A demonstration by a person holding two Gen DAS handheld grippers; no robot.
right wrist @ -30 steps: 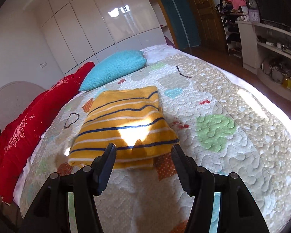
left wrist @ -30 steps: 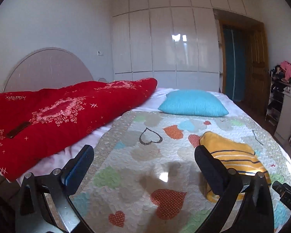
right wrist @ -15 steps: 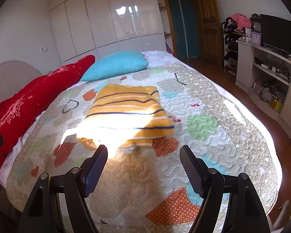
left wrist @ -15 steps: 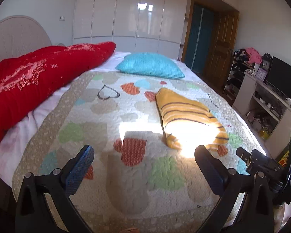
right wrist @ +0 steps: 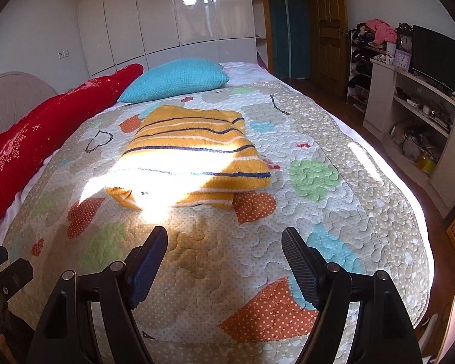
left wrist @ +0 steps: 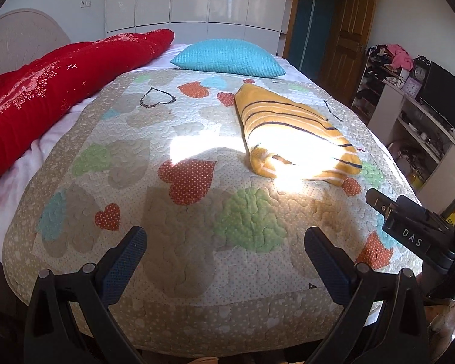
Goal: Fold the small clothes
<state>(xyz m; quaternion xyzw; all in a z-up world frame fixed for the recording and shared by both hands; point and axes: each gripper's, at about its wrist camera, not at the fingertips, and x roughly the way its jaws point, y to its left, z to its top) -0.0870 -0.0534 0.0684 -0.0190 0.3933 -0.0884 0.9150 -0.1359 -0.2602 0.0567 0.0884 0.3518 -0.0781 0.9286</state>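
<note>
A folded yellow garment with dark and white stripes (right wrist: 194, 157) lies flat on the patchwork quilt (right wrist: 318, 212), partly in a patch of sunlight. It also shows in the left wrist view (left wrist: 294, 133), to the right of centre. My left gripper (left wrist: 224, 251) is open and empty, above the quilt's near edge, well short of the garment. My right gripper (right wrist: 224, 251) is open and empty, also above the near part of the quilt, with the garment ahead of it. The right gripper's body shows at the right edge of the left wrist view (left wrist: 415, 236).
A red duvet (left wrist: 54, 88) lies along the left side of the bed, a turquoise pillow (left wrist: 227, 57) at the far end. White wardrobes (right wrist: 179, 15) stand behind. Shelves (right wrist: 415, 112) and a dark screen (right wrist: 439, 57) stand on the right.
Both grippers have drawn back from the garment toward the near edge of the bed. The folded garment stays where it lay. Both grippers stay open.
</note>
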